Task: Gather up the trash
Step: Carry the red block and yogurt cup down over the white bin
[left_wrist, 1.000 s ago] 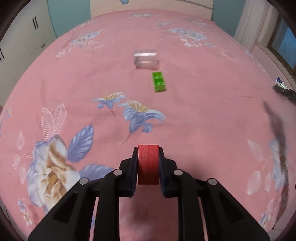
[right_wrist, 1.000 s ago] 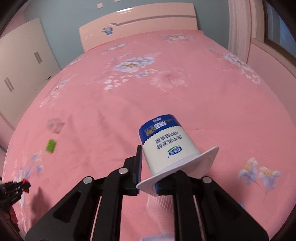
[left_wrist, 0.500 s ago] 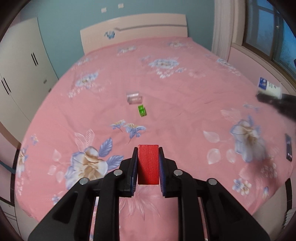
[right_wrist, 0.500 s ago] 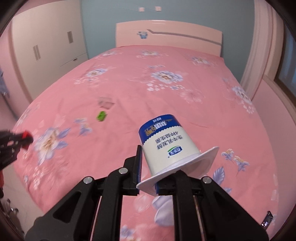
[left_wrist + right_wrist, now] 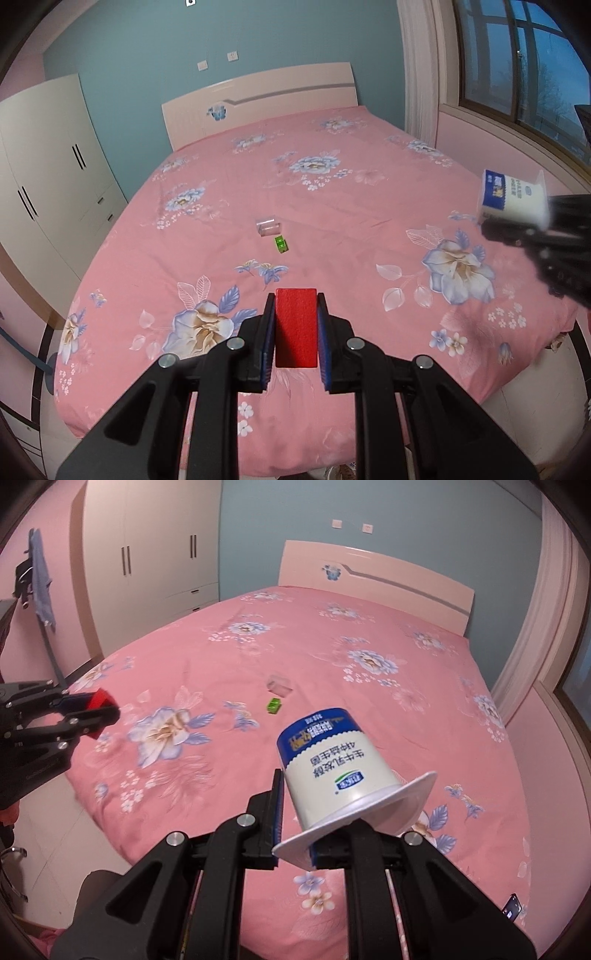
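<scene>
Over the bed's foot, left side: the left gripper (image 5: 296, 328) is clamped on a red block (image 5: 296, 326), held above the pink floral bed (image 5: 369, 206) near its foot edge; the right wrist view shows the same pair at its far left.
Mid-bed, left of centre: a clear plastic box (image 5: 267, 226) lies on the cover, and it looks empty, though its transparency makes that hard to tell.
Just beside it: a small green block (image 5: 281, 244) lies close to the box, on the foot side, apart from it.
Right side: the right gripper (image 5: 295, 812) is clamped on a white-and-blue yogurt cup (image 5: 328, 771), tilted with its wide rim toward the gripper and its base pointing out over the bed; its inside cannot be seen.
Done so far: two pieces appear collected, one in each gripper, both off the bed.
Left to do: the clear box and green block are not yet picked up, and the held pieces have not been dropped anywhere.
Bin: no trash container shows in either view, so where the load should go cannot be told.
</scene>
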